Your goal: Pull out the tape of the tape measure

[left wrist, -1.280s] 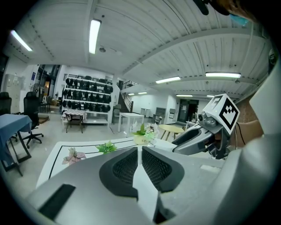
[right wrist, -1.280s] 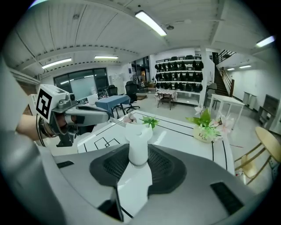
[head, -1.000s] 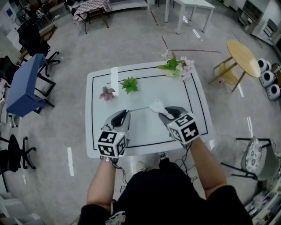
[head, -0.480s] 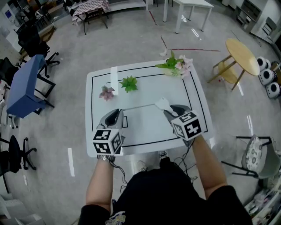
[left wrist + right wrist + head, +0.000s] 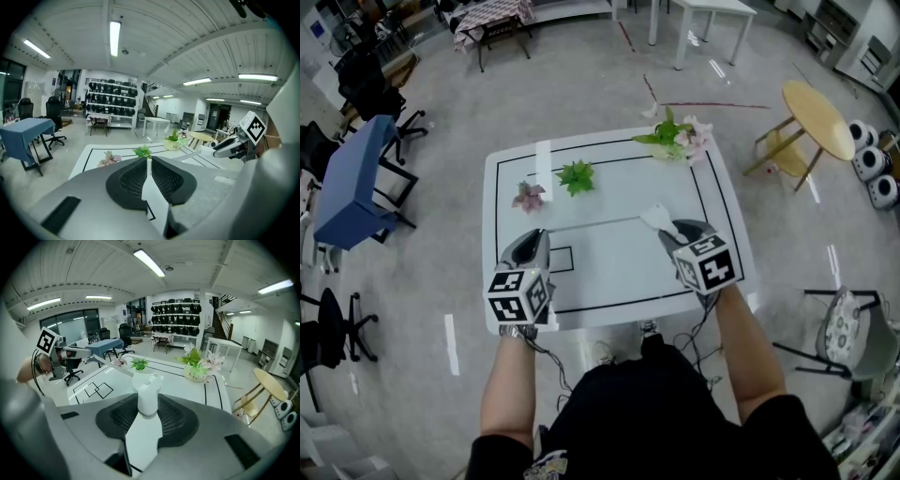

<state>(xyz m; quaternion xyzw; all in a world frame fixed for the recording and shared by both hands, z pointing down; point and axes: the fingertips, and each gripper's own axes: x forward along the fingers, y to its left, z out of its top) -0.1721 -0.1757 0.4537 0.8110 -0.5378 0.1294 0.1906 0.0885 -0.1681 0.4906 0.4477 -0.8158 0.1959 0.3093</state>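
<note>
**Friend:** White and thin, is that the strip you are pulling?

**Me:** Yes. My left gripper has its jaws pressed together on the tip of the thin white tape. From there the tape runs straight across to the right. It ends at the white plastic tape measure case. My right gripper pinches that case between its jaws.

**Friend:** So which way should you pull?

**Me:** Along the tape's own line, I think. The left hand goes out to the left and the right hand holds the case firm.

**Friend:** Is there room?

**Me:** The left gripper is near the left edge of the white table with the black line. Past that edge is only grey floor. The small pink flower and the green leafy plant sit behind the tape, apart from it. The right gripper is near the right edge.
</note>
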